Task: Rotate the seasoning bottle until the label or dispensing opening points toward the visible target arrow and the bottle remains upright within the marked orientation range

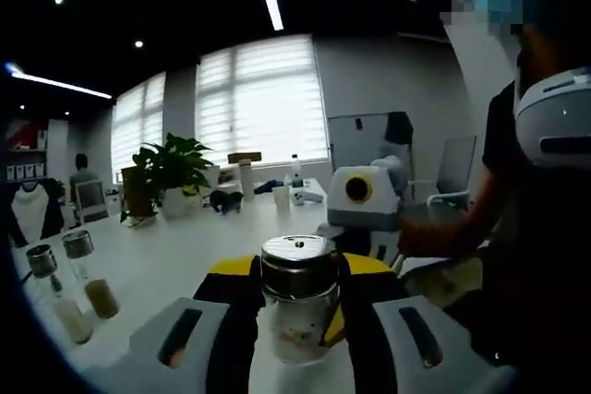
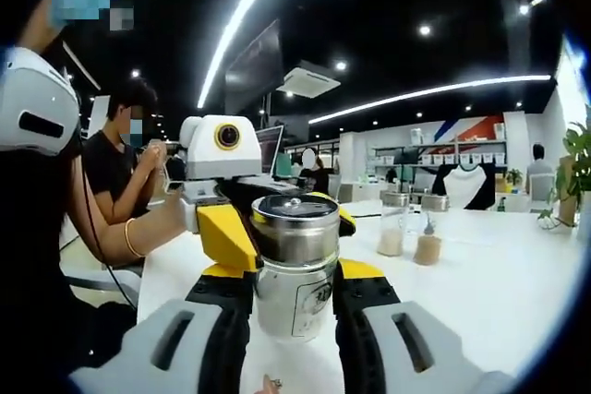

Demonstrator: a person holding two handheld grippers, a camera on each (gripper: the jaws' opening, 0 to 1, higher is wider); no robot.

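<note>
A glass seasoning bottle [image 1: 297,306] with a shiny metal lid stands upright above the white table [image 1: 166,260]. My left gripper [image 1: 300,269] is shut on it, its black, yellow-tipped fingers pressed to both sides of the glass. From the far side the right gripper [image 1: 362,228] reaches toward the bottle. In the right gripper view the same bottle [image 2: 294,288] shows a white label facing the camera. My right gripper [image 2: 294,276] is shut on its glass body. The left gripper [image 2: 277,223] flanks the lid with its yellow jaws.
Two more spice jars [image 1: 65,283] stand on the table, also seen as jars [image 2: 411,226] in the right gripper view. A potted plant [image 1: 171,168] and small bottles sit near the window. A seated person [image 2: 120,159] is at a desk behind.
</note>
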